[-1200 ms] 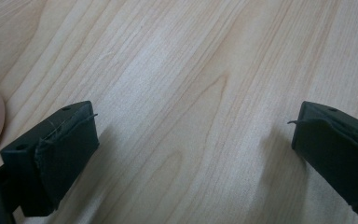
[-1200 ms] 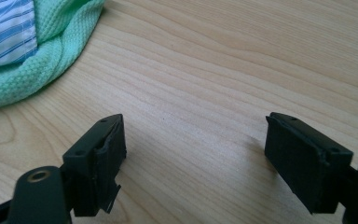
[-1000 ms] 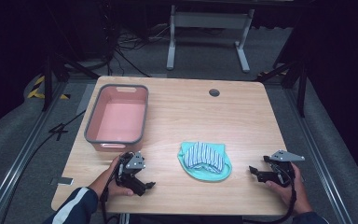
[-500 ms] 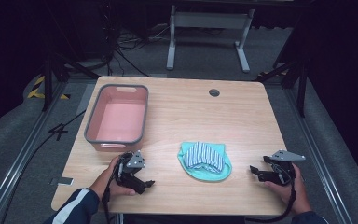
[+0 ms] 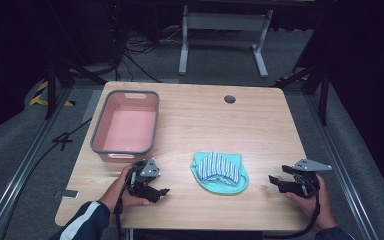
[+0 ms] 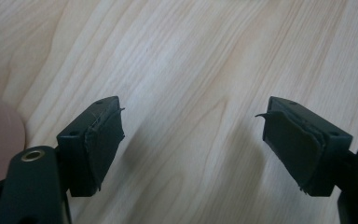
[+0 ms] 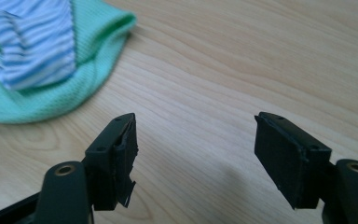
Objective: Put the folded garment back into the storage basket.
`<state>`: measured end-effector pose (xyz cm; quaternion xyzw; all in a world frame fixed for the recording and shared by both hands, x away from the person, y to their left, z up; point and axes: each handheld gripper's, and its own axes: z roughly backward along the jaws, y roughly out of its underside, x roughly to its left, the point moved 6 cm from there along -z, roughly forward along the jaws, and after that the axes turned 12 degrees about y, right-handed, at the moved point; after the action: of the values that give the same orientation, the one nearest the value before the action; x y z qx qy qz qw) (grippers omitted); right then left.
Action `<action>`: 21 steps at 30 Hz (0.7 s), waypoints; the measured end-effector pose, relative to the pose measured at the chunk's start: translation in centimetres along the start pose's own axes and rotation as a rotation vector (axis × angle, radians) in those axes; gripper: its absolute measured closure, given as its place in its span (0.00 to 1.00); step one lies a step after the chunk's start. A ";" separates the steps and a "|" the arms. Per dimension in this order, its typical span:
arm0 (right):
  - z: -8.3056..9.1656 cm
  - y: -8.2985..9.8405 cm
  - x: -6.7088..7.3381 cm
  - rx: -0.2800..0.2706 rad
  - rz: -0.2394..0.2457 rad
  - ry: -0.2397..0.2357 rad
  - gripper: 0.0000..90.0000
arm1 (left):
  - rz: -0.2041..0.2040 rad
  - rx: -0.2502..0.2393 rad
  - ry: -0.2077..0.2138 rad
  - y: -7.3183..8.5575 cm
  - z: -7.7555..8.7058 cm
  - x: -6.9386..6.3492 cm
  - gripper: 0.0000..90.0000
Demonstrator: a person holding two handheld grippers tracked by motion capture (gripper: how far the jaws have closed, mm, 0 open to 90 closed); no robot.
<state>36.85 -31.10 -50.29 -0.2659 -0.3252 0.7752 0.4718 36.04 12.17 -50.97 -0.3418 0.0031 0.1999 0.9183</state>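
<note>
High view: folded cloth (image 5: pixel 219 172) between both wide-open grippers.
Right gripper (image 5: pixel 279 183) and left gripper (image 5: pixel 156 189) flank it, neither touching.

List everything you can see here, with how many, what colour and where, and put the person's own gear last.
table: one, light wood, centre of the high view
tub: one, pink with grey rim, empty, left part of the table
cloth: one bundle, mint green with blue-and-white stripes, near edge, between the grippers
hole: one, dark, round, far side of the table
frame: one, grey metal, on the floor beyond the table
left gripper: one, black, open over bare wood, near the tub
right gripper: one, black, open, right of the cloth
hands: two, at the near edge
</note>
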 end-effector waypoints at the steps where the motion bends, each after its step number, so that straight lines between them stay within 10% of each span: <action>1: 0.2 -0.3 0.2 -0.006 0.004 -0.013 0.35 | -0.008 -0.001 -0.001 -0.6 -0.2 -0.1 0.23; 10: -0.1 -2.7 3.5 -0.003 0.077 -0.063 0.38 | -0.080 0.041 -0.040 -4.8 -2.2 -0.5 0.30; 21: -2.5 -5.4 7.1 0.049 0.166 -0.075 0.42 | -0.025 -0.007 -0.049 -8.1 -3.9 0.9 0.35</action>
<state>38.72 -22.15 -48.60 -0.2511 -0.3003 0.8289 0.3996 40.36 4.51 -49.00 -0.3401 -0.0242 0.1967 0.9193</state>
